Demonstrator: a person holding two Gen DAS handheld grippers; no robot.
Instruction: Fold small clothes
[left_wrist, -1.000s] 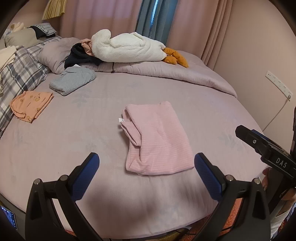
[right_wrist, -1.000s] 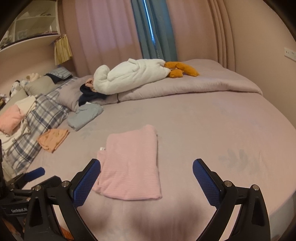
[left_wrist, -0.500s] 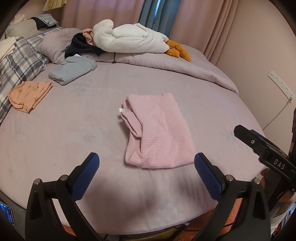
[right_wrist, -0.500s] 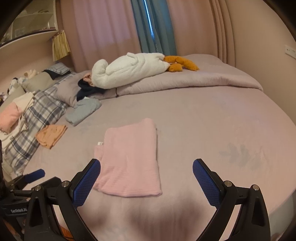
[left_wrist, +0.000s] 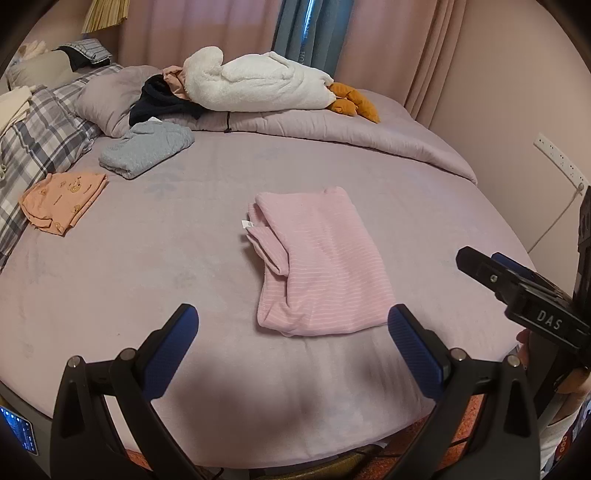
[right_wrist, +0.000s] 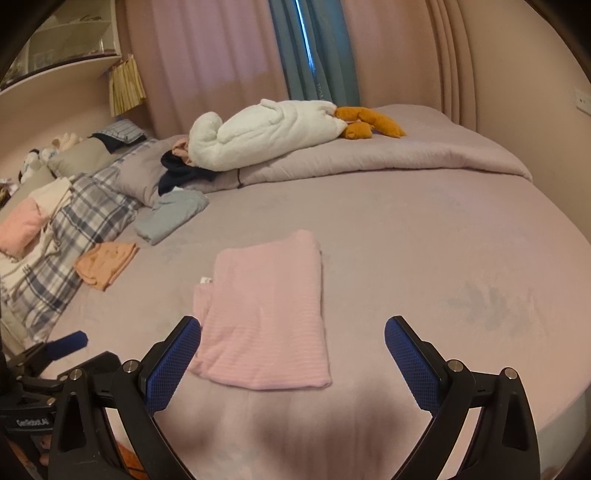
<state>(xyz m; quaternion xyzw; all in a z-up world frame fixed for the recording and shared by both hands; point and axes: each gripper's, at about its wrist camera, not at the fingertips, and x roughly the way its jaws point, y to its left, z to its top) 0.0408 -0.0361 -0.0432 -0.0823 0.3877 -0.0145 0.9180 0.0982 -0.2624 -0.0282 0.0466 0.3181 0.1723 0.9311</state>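
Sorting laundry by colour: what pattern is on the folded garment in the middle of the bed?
Pink garment with thin white stripes, clearest in the left wrist view.

Black gripper frames, blue textured fingers, silver screws, "DAS" marking, possibly a white sleeve

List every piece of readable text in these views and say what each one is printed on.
"DAS": white letters on the black body of the right gripper, seen from the left wrist view.
"GenRobot.AI": small white print on the left gripper body, seen from the right wrist view.
Lettering on the blue curtain: too blurred to read.
White tag on the pink garment: too small to read.
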